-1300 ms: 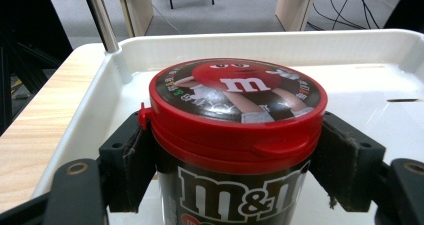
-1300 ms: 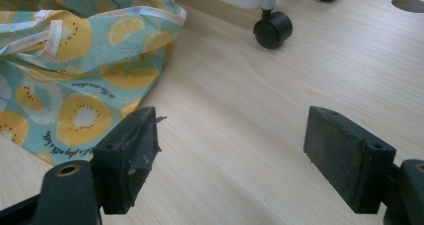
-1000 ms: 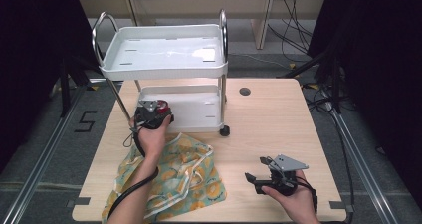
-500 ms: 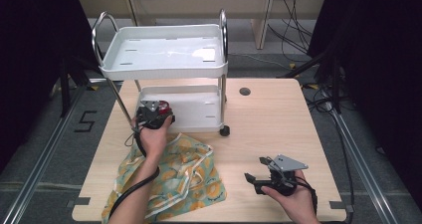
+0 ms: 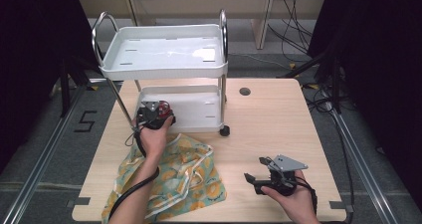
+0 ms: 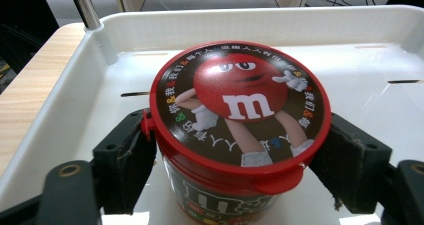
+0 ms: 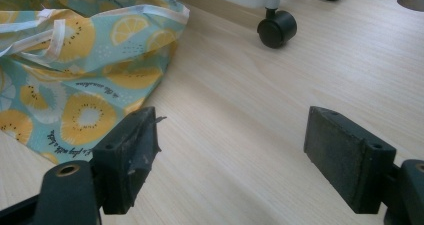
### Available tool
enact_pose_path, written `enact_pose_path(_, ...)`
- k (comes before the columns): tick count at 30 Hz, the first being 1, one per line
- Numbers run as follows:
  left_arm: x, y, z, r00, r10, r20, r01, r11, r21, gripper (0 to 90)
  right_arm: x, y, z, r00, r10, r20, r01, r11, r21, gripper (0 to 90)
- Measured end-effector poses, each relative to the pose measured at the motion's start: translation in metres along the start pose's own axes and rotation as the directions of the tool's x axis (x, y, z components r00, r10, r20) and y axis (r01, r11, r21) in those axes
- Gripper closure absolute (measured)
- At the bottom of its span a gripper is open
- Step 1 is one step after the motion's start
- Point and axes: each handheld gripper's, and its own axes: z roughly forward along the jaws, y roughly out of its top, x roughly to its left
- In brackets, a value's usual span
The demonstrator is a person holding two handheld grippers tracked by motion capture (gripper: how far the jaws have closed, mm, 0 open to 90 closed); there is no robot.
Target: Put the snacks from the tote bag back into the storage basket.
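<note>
While left tongs (image 6: 235, 155) grip candy tub (image 6: 240, 130), lid cartoon legible close-up

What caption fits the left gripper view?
Left tongs grip a red-lidded candy tub over the cart's lower tray.

We see the candy tub (image 6: 239, 135) base cut off at the bottom edge | lid lettering too small to read | fruit-print bag (image 7: 60, 70) cropped at left edge

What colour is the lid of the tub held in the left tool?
Red, with a red cartoon candy figure on dark brown; the lid shows best in the left gripper view.
</note>
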Motion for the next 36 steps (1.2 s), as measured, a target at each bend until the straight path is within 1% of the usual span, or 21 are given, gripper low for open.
enact_pose_path(1, 0.000, 0.000, 0.000, 1.0000, -0.001, 0.001, 0.001, 1.0000, -0.002, 21.3, -0.001, 0.000, 0.001, 1.0000, -0.008, -0.006, 0.008, 1.000, -0.011, 22.6)
enact_pose_path(2, 0.001, 0.001, -0.001, 1.0000, -0.002, 0.006, 0.002, 1.0000, -0.002, 19.8, -0.001, 0.000, 0.001, 0.9999, -0.007, -0.010, 0.007, 1.000, -0.009, 22.5)
enact_pose_path(3, -0.001, 0.001, -0.001, 0.9997, -0.021, 0.015, 0.021, 0.9995, -0.025, 18.3, -0.001, 0.000, 0.001, 0.9999, -0.002, -0.013, 0.002, 1.000, -0.005, 22.5)
enact_pose_path(5, 0.000, 0.003, -0.003, 0.9994, -0.027, 0.023, 0.028, 0.9990, -0.034, 16.7, -0.001, 0.000, 0.001, 0.9999, 0.000, -0.013, 0.000, 1.000, -0.005, 22.5)
enact_pose_path(7, -0.001, 0.006, -0.006, 0.9992, -0.020, 0.036, 0.022, 0.9991, -0.037, 15.4, -0.001, 0.000, 0.001, 0.9999, -0.003, -0.012, 0.003, 1.000, -0.005, 22.5)
enact_pose_path(8, -0.001, 0.007, -0.007, 0.9989, -0.018, 0.042, 0.020, 0.9990, -0.040, 14.9, 0.000, 0.000, 0.000, 1.0000, -0.001, -0.001, 0.001, 1.000, 0.002, 22.5)
enact_pose_path(9, -0.001, 0.008, -0.008, 0.9991, -0.012, 0.041, 0.014, 0.9991, -0.041, 14.6, -0.001, 0.000, 0.000, 0.9999, -0.010, 0.002, 0.010, 1.000, -0.003, 22.4)
enact_pose_path(13, 0.000, 0.009, -0.013, 0.9994, -0.011, 0.034, 0.012, 0.9995, -0.031, 14.5, -0.001, 0.000, 0.000, 0.9999, -0.013, 0.003, 0.013, 1.000, -0.005, 22.4)
enact_pose_path(14, 0.000, 0.010, -0.015, 0.9992, -0.007, 0.040, 0.008, 0.9995, -0.029, 14.5, -0.003, 0.001, 0.000, 0.9994, -0.033, 0.001, 0.033, 0.999, -0.005, 22.4)
enact_pose_path(15, 0.000, 0.010, -0.017, 0.9991, -0.009, 0.041, 0.010, 0.9995, -0.029, 14.4, -0.003, 0.000, 0.000, 0.9996, -0.027, -0.008, 0.027, 1.000, -0.003, 22.4)
enact_pose_path(16, 0.001, 0.011, -0.019, 0.9990, -0.007, 0.044, 0.008, 0.9995, -0.029, 14.4, -0.003, 0.001, 0.000, 0.9996, -0.027, -0.006, 0.027, 1.000, -0.002, 22.4)
enact_pose_path(18, 0.002, 0.012, -0.023, 0.9993, -0.014, 0.035, 0.015, 0.9995, -0.027, 14.4, -0.003, 0.001, 0.000, 0.9996, -0.029, -0.005, 0.029, 1.000, -0.003, 22.4)
enact_pose_path(21, 0.003, 0.013, -0.029, 0.9990, -0.016, 0.043, 0.017, 0.9996, -0.021, 14.2, -0.002, 0.001, 0.000, 0.9996, -0.029, 0.000, 0.029, 1.000, -0.002, 22.4)
enact_pose_path(23, 0.006, 0.013, -0.033, 0.9994, 0.014, 0.031, -0.014, 0.9999, -0.007, 14.2, -0.003, 0.001, 0.000, 0.9996, -0.029, 0.001, 0.029, 1.000, -0.002, 22.3)
enact_pose_path(25, 0.007, 0.012, -0.037, 0.9992, 0.021, 0.032, -0.021, 0.9998, -0.004, 14.2, -0.003, 0.001, 0.000, 0.9996, -0.028, -0.003, 0.028, 1.000, -0.002, 22.3)
enact_pose_path(28, 0.009, 0.012, -0.043, 0.9989, 0.021, 0.042, -0.021, 0.9998, -0.005, 14.1, -0.003, 0.001, 0.000, 0.9996, -0.028, 0.002, 0.028, 1.000, -0.003, 22.3)
enact_pose_path(29, 0.009, 0.011, -0.046, 0.9989, 0.025, 0.039, -0.025, 0.9997, -0.005, 14.2, -0.003, 0.001, 0.000, 0.9996, -0.029, 0.000, 0.029, 1.000, -0.003, 22.4)
enact_pose_path(30, 0.008, 0.010, -0.049, 0.9982, 0.007, 0.059, -0.007, 0.9999, -0.014, 14.1, -0.003, 0.001, -0.001, 0.9996, -0.029, 0.001, 0.029, 1.000, -0.003, 22.3)
enact_pose_path(32, 0.010, 0.008, -0.056, 0.9977, 0.015, 0.067, -0.015, 0.9999, -0.002, 14.1, -0.003, 0.001, -0.001, 0.9996, -0.028, 0.001, 0.028, 1.000, -0.003, 22.4)
enact_pose_path(33, 0.011, 0.007, -0.059, 0.9975, 0.010, 0.070, -0.010, 0.9999, 0.005, 14.1, -0.003, 0.001, 0.000, 0.9996, -0.026, -0.005, 0.026, 1.000, -0.004, 22.4)
enact_pose_path(36, 0.014, 0.003, -0.071, 0.9963, 0.025, 0.082, -0.024, 0.9996, -0.014, 14.1, -0.002, 0.001, 0.000, 0.9996, -0.028, 0.006, 0.028, 1.000, -0.007, 22.3)
